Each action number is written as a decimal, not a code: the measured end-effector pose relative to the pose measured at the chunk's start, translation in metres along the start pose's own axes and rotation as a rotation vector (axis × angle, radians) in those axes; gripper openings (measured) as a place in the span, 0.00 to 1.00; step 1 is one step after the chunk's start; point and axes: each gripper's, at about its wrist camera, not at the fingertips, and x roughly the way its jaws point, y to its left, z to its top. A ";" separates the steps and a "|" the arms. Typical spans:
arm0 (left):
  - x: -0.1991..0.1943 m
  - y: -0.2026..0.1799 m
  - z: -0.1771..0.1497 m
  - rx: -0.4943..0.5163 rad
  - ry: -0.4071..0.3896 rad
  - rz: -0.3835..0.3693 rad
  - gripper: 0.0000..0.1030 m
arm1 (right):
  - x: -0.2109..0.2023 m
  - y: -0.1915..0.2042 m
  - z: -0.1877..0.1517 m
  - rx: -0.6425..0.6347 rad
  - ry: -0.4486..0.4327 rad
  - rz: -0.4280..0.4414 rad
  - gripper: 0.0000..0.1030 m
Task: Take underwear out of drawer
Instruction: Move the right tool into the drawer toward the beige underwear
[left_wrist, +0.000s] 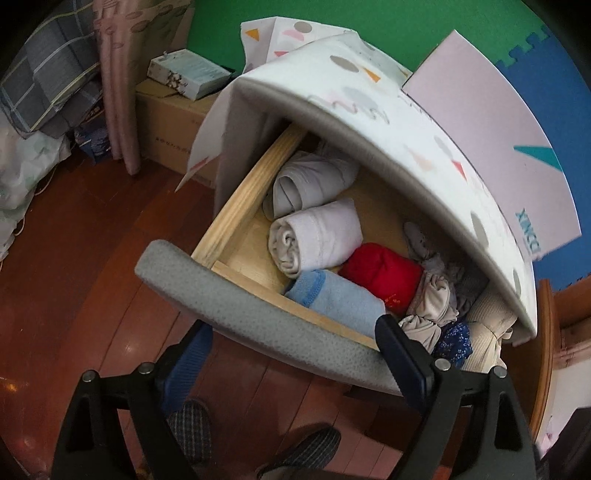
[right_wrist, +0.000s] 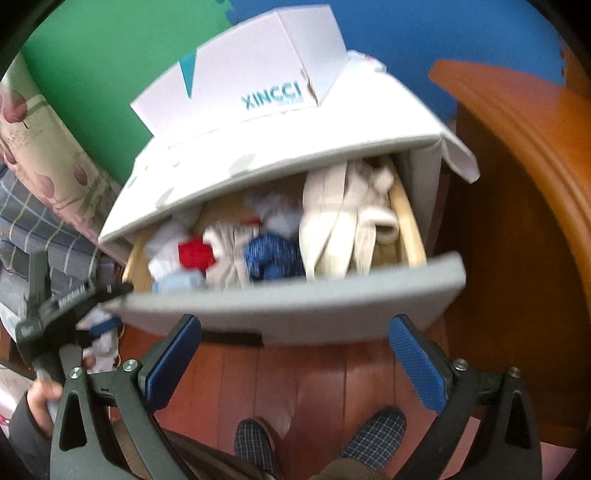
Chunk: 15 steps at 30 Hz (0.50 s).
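Drawer (left_wrist: 236, 206) pulled open, grey front; rolled underwear (left_wrist: 314, 236) packed inside: white, red, blue.

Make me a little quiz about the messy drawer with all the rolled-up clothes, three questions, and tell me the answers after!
1. True or false: the drawer is pulled open.
2. Which colour is the roll lying between the light blue roll and the crumpled beige cloth? A green, B red, C black.
3. Fill in: the left gripper has its jaws spread on either side of the grey drawer ____.

Key: 1 true; 2 B; 3 front. The right gripper is open too, and holds nothing.
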 end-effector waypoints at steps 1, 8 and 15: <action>-0.005 0.001 -0.007 0.001 0.006 0.004 0.90 | -0.002 0.000 0.000 0.007 -0.006 -0.001 0.99; -0.024 0.008 -0.035 -0.004 0.037 0.015 0.90 | -0.010 0.005 -0.005 -0.021 0.036 -0.053 0.99; -0.032 0.013 -0.055 0.000 0.032 0.024 0.90 | -0.005 0.006 -0.001 -0.058 0.109 -0.115 0.98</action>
